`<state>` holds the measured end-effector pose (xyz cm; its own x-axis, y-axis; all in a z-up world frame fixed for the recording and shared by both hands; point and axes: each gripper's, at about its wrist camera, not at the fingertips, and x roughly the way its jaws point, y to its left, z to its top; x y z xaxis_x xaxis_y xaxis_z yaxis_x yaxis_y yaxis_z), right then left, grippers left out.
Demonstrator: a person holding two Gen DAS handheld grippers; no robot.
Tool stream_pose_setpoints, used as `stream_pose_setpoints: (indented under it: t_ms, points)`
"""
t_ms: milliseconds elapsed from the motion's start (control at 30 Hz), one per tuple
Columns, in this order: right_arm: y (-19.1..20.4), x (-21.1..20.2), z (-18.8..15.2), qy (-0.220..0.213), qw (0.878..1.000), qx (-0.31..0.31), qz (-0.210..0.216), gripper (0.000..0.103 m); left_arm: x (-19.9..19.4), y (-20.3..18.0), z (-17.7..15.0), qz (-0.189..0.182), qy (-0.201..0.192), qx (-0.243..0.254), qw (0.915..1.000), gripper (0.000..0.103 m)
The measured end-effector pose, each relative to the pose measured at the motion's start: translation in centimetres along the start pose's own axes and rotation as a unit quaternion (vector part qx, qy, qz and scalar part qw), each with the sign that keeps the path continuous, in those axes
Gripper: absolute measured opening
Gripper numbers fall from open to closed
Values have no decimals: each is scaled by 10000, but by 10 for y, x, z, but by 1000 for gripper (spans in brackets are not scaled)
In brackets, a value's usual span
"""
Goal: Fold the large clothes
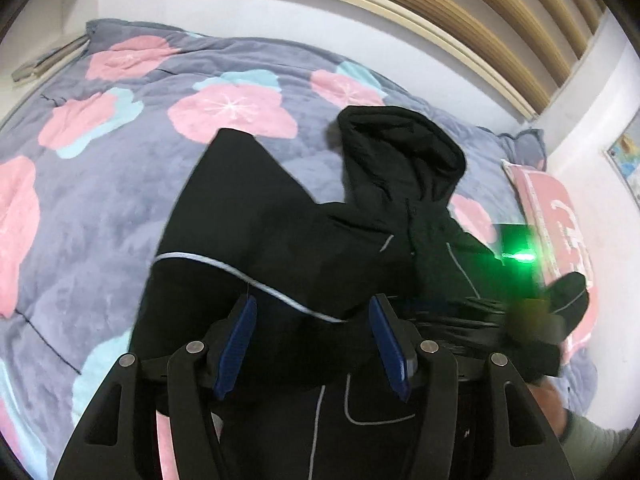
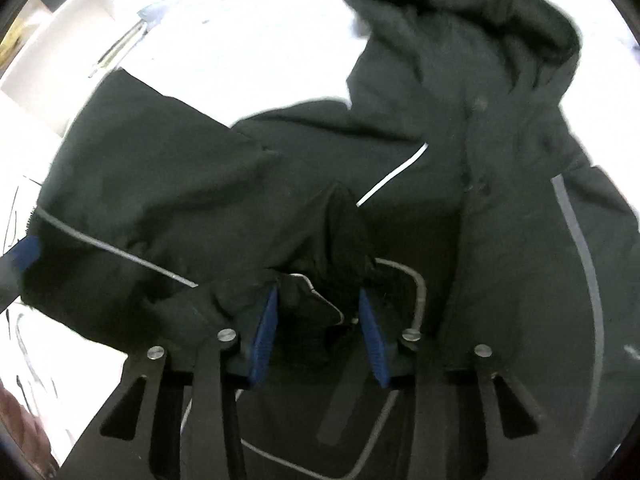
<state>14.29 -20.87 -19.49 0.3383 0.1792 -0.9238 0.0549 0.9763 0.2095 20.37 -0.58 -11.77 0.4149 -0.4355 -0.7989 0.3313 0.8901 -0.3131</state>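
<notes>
A black hooded jacket [image 1: 360,216] with thin white piping lies crumpled on the bed, hood [image 1: 400,140] towards the headboard. My left gripper [image 1: 316,344] is over the near sleeve [image 1: 240,208]. The padded sleeve fills the gap between its blue pads [image 1: 240,344], and the jaws stand half closed on it. In the right wrist view a bunched fold of the jacket [image 2: 320,304] sits between the blue pads [image 2: 266,336] of my right gripper [image 2: 320,336], which presses on it. One blue finger of the left gripper [image 2: 24,252] shows at the sleeve's end.
The jacket rests on a grey-blue quilt [image 1: 100,200] with pink flowers. A pink pillow [image 1: 560,216] lies at the right by the white wall. A slatted wooden headboard [image 1: 460,12] runs behind. A green light [image 1: 520,256] glows on the other tool, and a hand [image 1: 560,412] shows beneath it.
</notes>
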Motion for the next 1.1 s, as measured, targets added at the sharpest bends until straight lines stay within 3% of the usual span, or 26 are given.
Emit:
stream_pose_setpoints:
  t_ms: [233,400,500,567,600,700,800,833,900,967,1033,1100]
  points:
    - [-46,-88,-11,-668,9953,120,-693,35,-3,-26,8,-95,-115,276,9995,60]
    - [-108,-129,-22,-841,9860,439,-1371,33,13,-45,11,-230,-7,464,9987,60]
    - [-149,-131,-35,-714,9791,659,-1790,33,46,-55,7,-187,294,633,9974,60]
    - [-174,-118,-47,-496,9780,904,-1813,31,77,-60,-1,-48,580,780,9953,60]
    - [-182,-110,-52,-411,9777,979,-1813,23,88,-60,-4,25,678,799,9945,60]
    - [-204,-77,-68,-10,9739,1136,-1964,20,140,-51,-21,424,1172,660,9900,60]
    - [-215,-56,-81,301,9759,1438,-1614,20,168,-42,-31,678,1423,623,9855,60]
    - [-218,-60,-82,241,9761,1529,-1524,21,167,-44,-30,736,1388,647,9855,60]
    - [-224,-72,-81,181,9740,1737,-1446,32,164,-48,-26,782,1429,693,9842,60]
    - [-227,-89,-78,26,9733,1887,-1306,43,150,-51,-22,537,1370,660,9869,60]
    - [-220,-108,-74,-273,9750,1828,-1234,44,134,-53,-17,252,1269,565,9900,60]
    - [-208,-114,-72,-348,9770,1666,-1283,44,122,-57,-17,200,1116,598,9918,60]
